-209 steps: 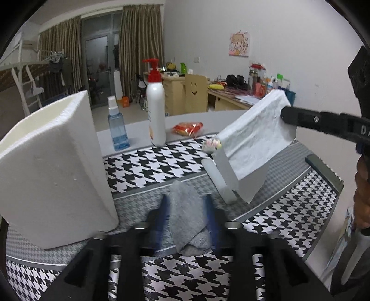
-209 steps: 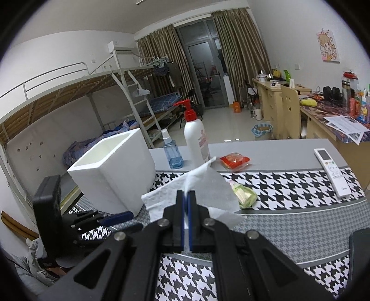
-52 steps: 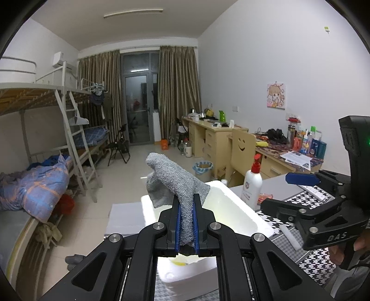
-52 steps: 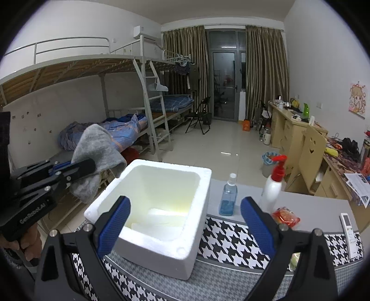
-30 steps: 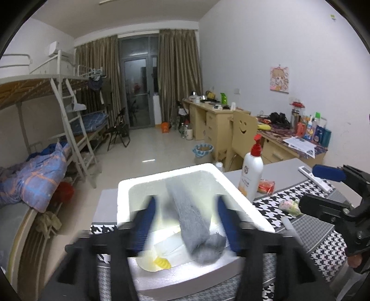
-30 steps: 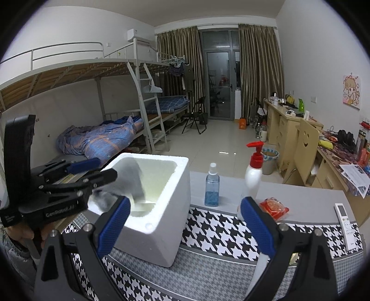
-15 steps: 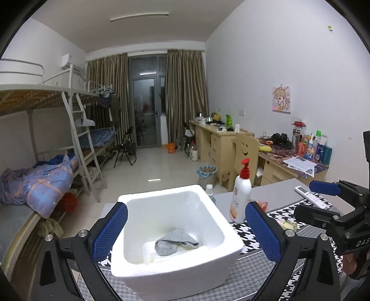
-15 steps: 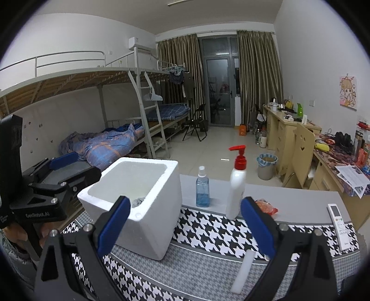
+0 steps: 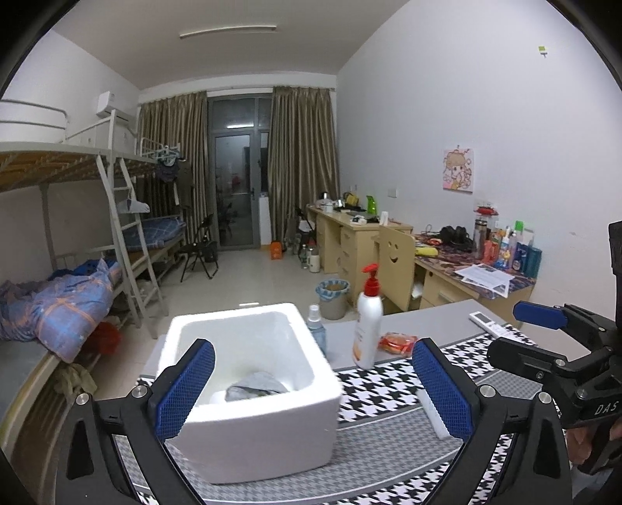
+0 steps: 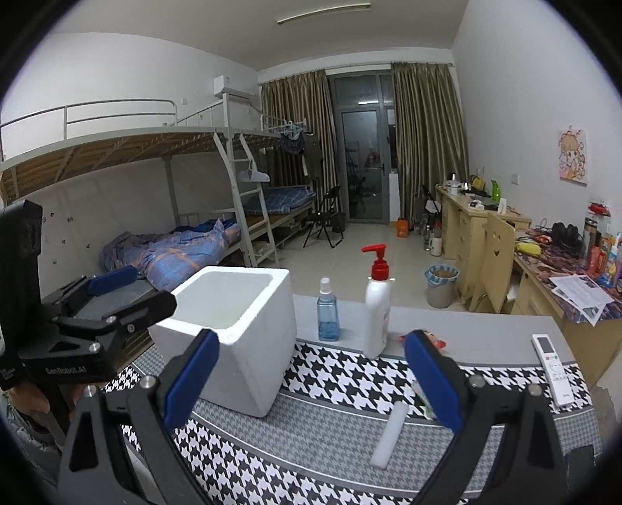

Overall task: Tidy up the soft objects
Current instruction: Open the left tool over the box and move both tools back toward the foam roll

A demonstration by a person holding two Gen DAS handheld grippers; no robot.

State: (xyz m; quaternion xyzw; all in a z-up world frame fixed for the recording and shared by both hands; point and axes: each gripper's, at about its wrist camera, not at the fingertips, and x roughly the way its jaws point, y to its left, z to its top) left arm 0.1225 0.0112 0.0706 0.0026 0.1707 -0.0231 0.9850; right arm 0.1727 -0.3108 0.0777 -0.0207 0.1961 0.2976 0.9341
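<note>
A: Where does the light come from?
B: A ceiling tube lamp [image 9: 228, 31]; the room is evenly lit but dull, with soft shadows.
A: Sharpness?
B: Slight motion blur on the foam box [image 9: 248, 392]; heavy fisheye bending, black corners, dark glass door [image 10: 363, 163]

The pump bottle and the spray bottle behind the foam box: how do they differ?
The pump bottle is opaque white with a red pump head; the spray bottle is clear blue with a pale spray cap. The pump bottle is clearly taller and stouter than the spray bottle. The spray bottle stands nearer the foam box, the pump bottle nearer the red packet. Both stand upright on the plain grey strip of the table.
</note>
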